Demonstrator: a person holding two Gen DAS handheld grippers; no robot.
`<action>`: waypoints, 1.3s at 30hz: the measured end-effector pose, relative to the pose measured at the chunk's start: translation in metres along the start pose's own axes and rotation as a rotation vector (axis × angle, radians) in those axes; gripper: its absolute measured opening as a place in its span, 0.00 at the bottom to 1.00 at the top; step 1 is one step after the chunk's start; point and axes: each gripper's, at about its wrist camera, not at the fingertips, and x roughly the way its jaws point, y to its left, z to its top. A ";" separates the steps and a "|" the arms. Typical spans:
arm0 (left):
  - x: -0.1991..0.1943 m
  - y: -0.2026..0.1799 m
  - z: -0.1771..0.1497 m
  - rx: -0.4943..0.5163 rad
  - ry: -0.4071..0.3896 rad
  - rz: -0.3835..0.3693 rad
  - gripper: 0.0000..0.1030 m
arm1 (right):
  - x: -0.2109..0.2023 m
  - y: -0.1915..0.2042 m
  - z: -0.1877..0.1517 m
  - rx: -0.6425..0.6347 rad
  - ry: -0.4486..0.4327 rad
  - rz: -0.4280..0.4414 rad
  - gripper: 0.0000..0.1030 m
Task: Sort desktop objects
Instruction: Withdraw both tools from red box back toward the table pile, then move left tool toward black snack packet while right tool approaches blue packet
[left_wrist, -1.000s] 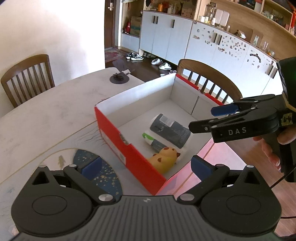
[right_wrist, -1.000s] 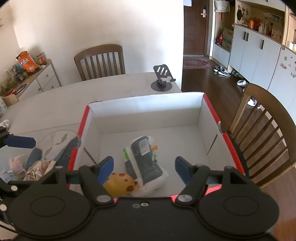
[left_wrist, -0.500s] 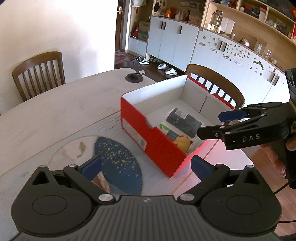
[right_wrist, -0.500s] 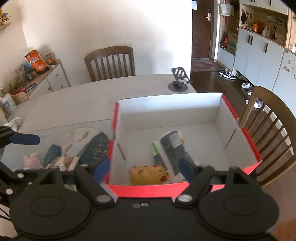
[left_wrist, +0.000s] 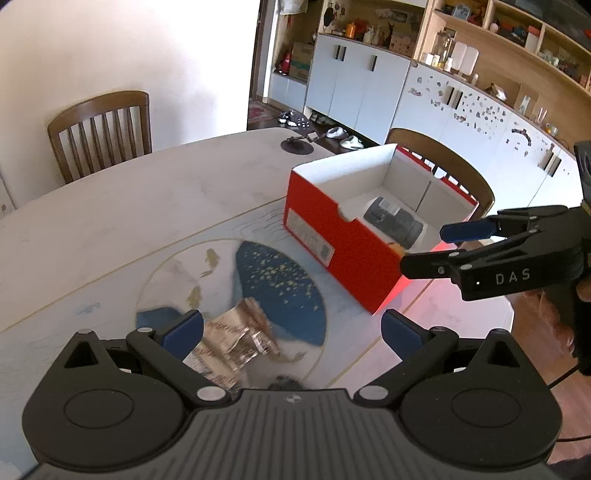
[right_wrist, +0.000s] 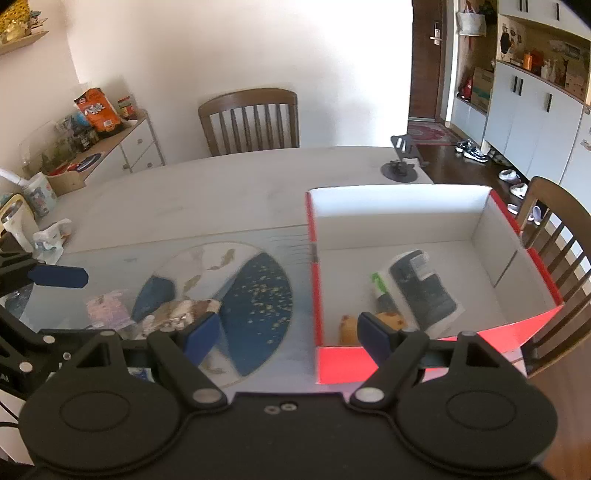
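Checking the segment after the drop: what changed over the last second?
Both grippers pulled back from the red box toward the placemat; the box now sits farther right in both views. The crumpled wrappers came into view between the left gripper's open jaws. The right gripper is open and empty. Nothing grasped or released. The box contents, the yellow toy and grey packet, stayed put.

The box (right_wrist: 413, 206) past the claw looks like smooth cardboard, red outside, white inside. The wrapper (left_wrist: 236, 339) between the claw's fingers is shiny and crinkly. The chair (right_wrist: 249, 122) is brown wood.
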 end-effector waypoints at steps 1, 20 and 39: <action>-0.002 0.003 -0.002 0.000 0.000 -0.004 1.00 | 0.000 0.004 -0.001 0.001 0.000 0.002 0.79; -0.027 0.067 -0.069 -0.015 0.022 0.071 1.00 | 0.010 0.075 -0.023 -0.041 0.031 0.023 0.79; -0.004 0.090 -0.113 -0.053 0.042 0.100 1.00 | 0.028 0.100 -0.047 -0.029 0.085 0.027 0.79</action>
